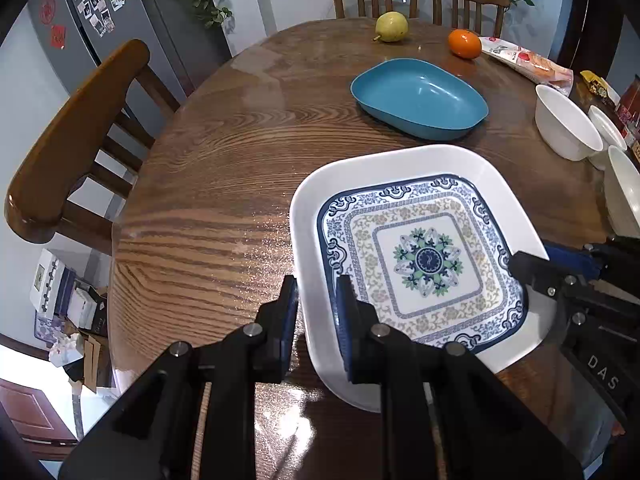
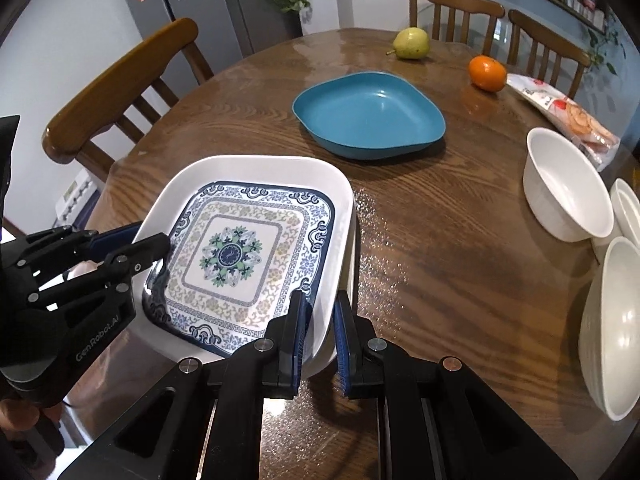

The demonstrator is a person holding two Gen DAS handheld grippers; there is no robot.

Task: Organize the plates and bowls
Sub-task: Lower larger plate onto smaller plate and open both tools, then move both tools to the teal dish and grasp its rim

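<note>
Near the table point(image 1: 208, 184) edge, the patterned plate point(image 1: 424, 256) is clamped by both grippers, left point(image 1: 318, 300) and right point(image 2: 322, 312), on opposite rims, likely for a level lift toward the blue plate point(image 2: 368, 116); bowls point(image 2: 568, 184) wait alongside.

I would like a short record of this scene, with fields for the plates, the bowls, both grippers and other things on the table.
held item: patterned square plate, white rim, blue floral centre
left gripper: shut on the plate's left rim
right gripper: shut on the plate's right rim
second dish: blue plate, empty, farther back on the wooden table
bowls: white bowls, grouped at the right edge
fruit: pear and orange, far side
other: snack packet beside the orange
</note>
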